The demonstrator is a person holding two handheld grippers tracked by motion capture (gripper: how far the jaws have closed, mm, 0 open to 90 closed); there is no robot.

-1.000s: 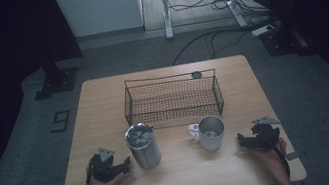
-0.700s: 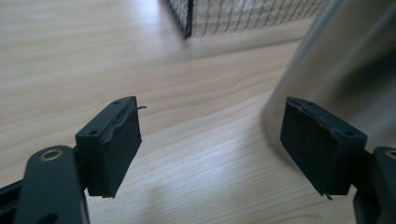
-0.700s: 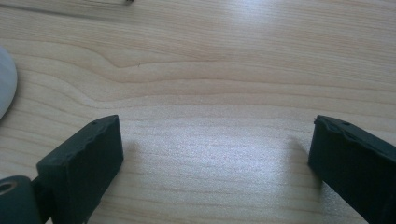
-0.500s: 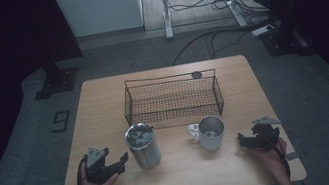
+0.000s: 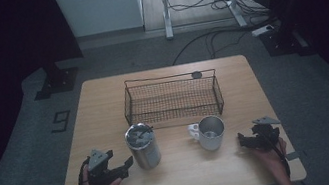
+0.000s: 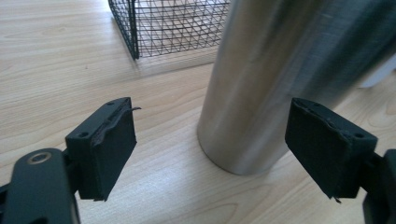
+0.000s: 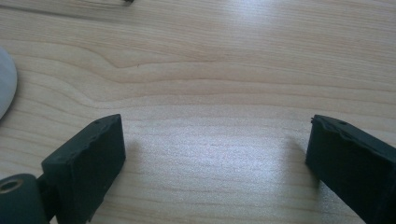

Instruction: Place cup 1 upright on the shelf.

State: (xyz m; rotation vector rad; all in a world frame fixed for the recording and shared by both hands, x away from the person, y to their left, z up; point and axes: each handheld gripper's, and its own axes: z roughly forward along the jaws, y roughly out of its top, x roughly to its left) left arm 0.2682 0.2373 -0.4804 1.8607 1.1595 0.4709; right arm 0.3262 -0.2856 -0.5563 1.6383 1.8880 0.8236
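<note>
The left hand-held gripper [image 5: 123, 169], at the lower left of the high view, has slid back toward the steel canister [image 5: 142, 146] after drifting away from it half a second earlier, its spread jaws now flanking the canister's base in the left gripper view.

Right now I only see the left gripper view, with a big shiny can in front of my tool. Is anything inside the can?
Observer: Yes. From the high view, the can holds something dark at its top; I cannot tell what.
Operator: Is there another cup near it?
Observer: A steel mug with a white handle stands to its right, apart from it.
Operator: What is my other tool doing?
Observer: The right tool is open over bare table, holding nothing.
</note>
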